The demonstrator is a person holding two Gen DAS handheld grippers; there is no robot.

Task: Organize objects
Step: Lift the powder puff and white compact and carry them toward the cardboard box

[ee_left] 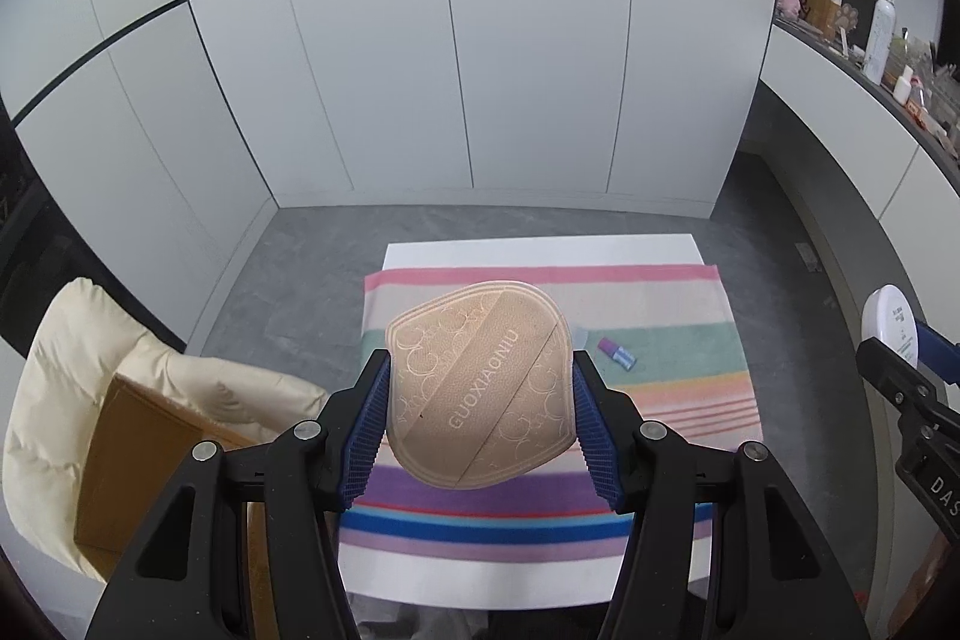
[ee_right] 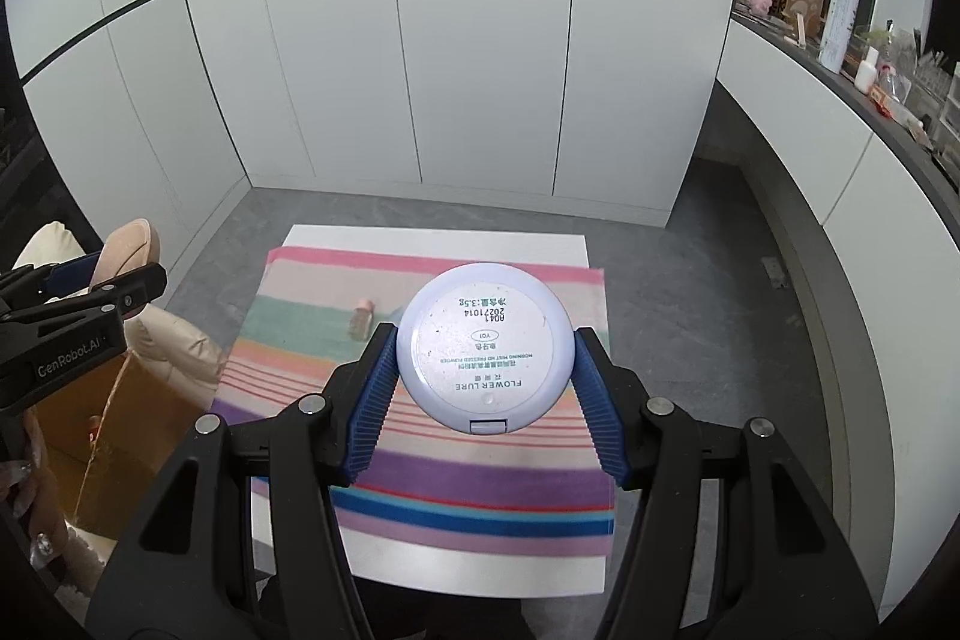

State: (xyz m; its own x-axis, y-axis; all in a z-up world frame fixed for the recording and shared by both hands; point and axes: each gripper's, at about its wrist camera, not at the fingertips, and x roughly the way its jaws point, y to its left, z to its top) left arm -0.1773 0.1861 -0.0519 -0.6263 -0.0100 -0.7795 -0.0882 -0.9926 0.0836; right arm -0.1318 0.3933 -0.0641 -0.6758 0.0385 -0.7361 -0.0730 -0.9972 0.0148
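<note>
The tan leather pouch hides the middle of the striped towel behind it. The round compact covers part of the small bottle on the towel, and that bottle's label is too small to read. On the left, the cardboard box is partly draped by a cream padded jacket. Far right, the shelf clutter is too small to identify and is cut off by the picture's edge.

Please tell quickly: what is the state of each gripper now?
Left gripper: closed on the tan embossed compact, held above the striped cloth.
Right gripper: closed on the round white compact.
</note>
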